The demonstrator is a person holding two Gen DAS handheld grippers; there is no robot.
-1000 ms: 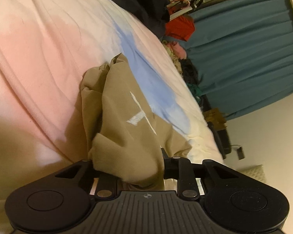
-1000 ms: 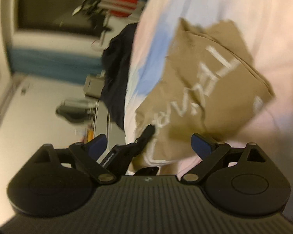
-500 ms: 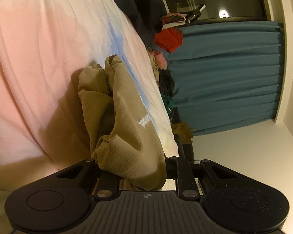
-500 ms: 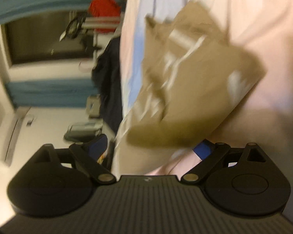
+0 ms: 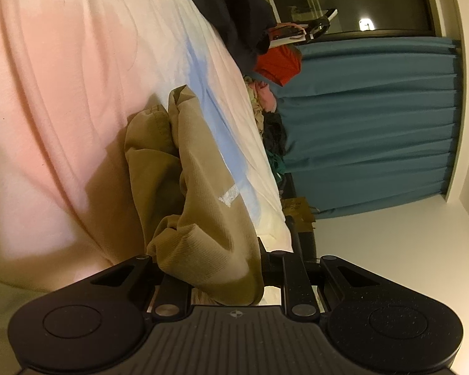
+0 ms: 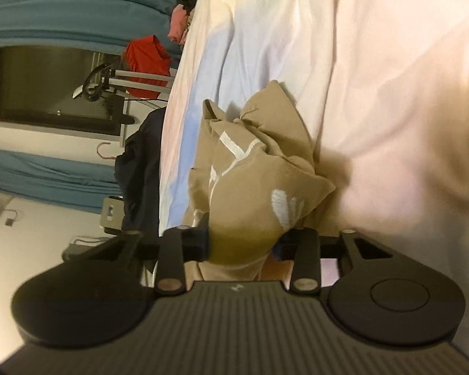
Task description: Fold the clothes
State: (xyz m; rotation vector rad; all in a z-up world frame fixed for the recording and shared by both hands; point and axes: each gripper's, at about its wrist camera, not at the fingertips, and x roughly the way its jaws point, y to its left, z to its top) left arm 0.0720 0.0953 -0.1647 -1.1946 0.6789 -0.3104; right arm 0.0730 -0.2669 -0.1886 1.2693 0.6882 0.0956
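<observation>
A tan garment with white lettering hangs bunched against the pink, white and blue bedspread. My left gripper is shut on one bunched edge of it; the cloth hides the fingertips. In the right wrist view the same tan garment drapes over my right gripper, which is shut on another part of it. The bedspread lies behind it. Both views are rolled sideways.
A dark garment lies at the bed's far edge. A red cloth hangs on a rack near teal curtains. More clothes are piled beside the bed. A dark window is in the wall.
My right gripper was open a second ago and has shut on the tan garment. The garment is now more bunched up. My left gripper has kept its hold and tilted slightly.
</observation>
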